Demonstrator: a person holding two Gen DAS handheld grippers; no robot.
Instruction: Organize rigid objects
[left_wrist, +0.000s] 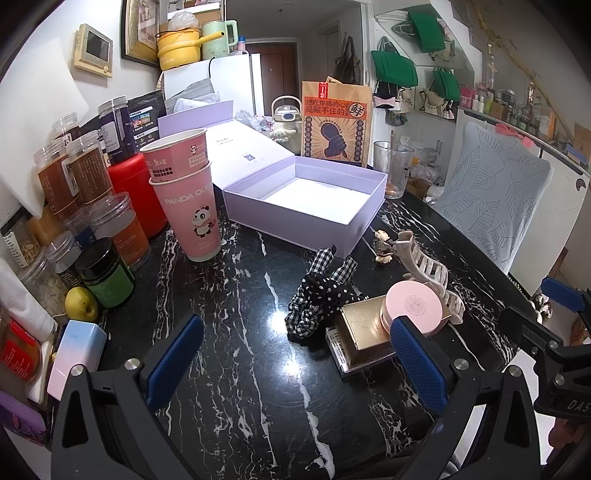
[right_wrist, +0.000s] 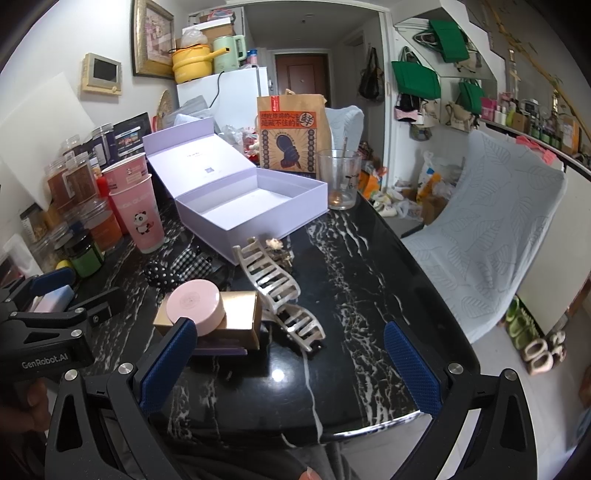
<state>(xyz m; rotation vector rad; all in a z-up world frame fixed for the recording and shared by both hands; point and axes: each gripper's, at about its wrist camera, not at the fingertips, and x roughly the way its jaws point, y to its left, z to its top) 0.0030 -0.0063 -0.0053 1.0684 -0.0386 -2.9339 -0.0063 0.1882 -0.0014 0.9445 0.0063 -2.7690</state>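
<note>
Hair claw (right_wrist: 280, 291), cream, lies on the black marble table (right_wrist: 369, 258), long axis running from the lavender box (right_wrist: 255, 206) toward the near edge. Pink compact (right_wrist: 194, 301) sits on a gold box (right_wrist: 240, 314) touching its left. Lavender box stands open, empty. Left gripper (left_wrist: 295, 354) and right gripper (right_wrist: 291, 365) gape wide, holding nothing.

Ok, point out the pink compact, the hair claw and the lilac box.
pink compact (left_wrist: 415, 304), left wrist view, centre of its round lid
hair claw (right_wrist: 275, 282), right wrist view, middle of its upper teeth
lilac box (left_wrist: 291, 221), left wrist view, front outer wall
</note>
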